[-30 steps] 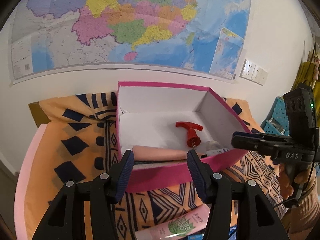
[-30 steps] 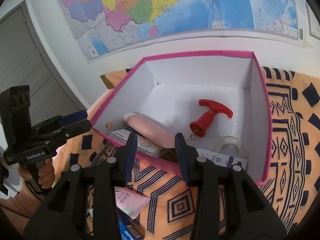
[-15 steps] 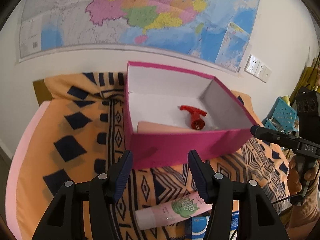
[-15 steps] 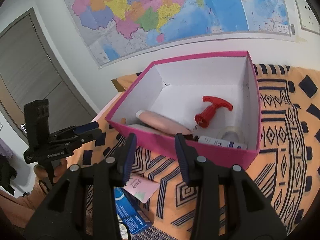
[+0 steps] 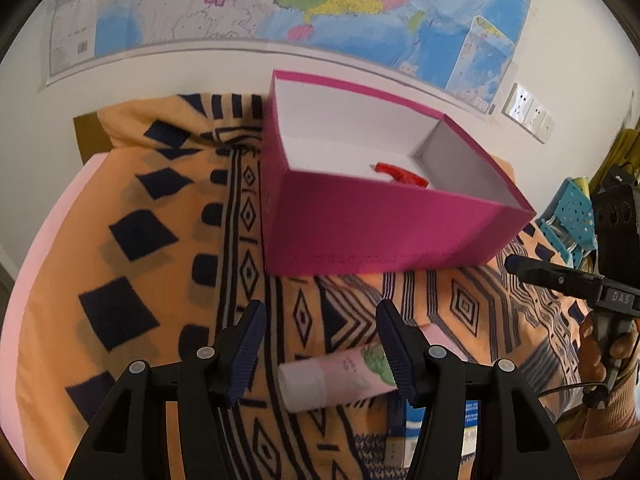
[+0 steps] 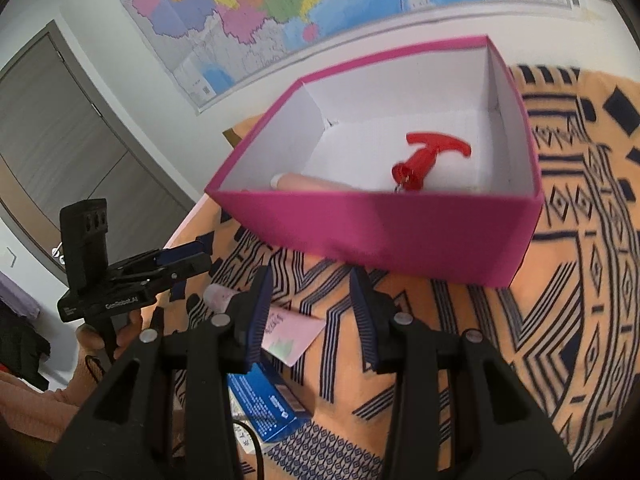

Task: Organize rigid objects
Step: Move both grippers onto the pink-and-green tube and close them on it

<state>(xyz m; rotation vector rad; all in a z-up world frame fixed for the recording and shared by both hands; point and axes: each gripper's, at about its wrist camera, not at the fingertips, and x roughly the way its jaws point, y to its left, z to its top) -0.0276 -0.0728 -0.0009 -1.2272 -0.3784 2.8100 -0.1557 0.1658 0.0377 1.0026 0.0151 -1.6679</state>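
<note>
Across the middle of both views, an orange cloth with dark blue shapes over the bench. Upper centre, a pink box with a red corkscrew inside. Lower centre, a pink tube lying near the box, beside a blue packet. Above, a big map on the white wall. Upper left of the right view, a grey door. Left gripper half open, holding nothing. Right gripper a bit narrower, also holding nothing.

box: 1 | corkscrew: 1 | tubes: 2 | blue carton: 1
</note>
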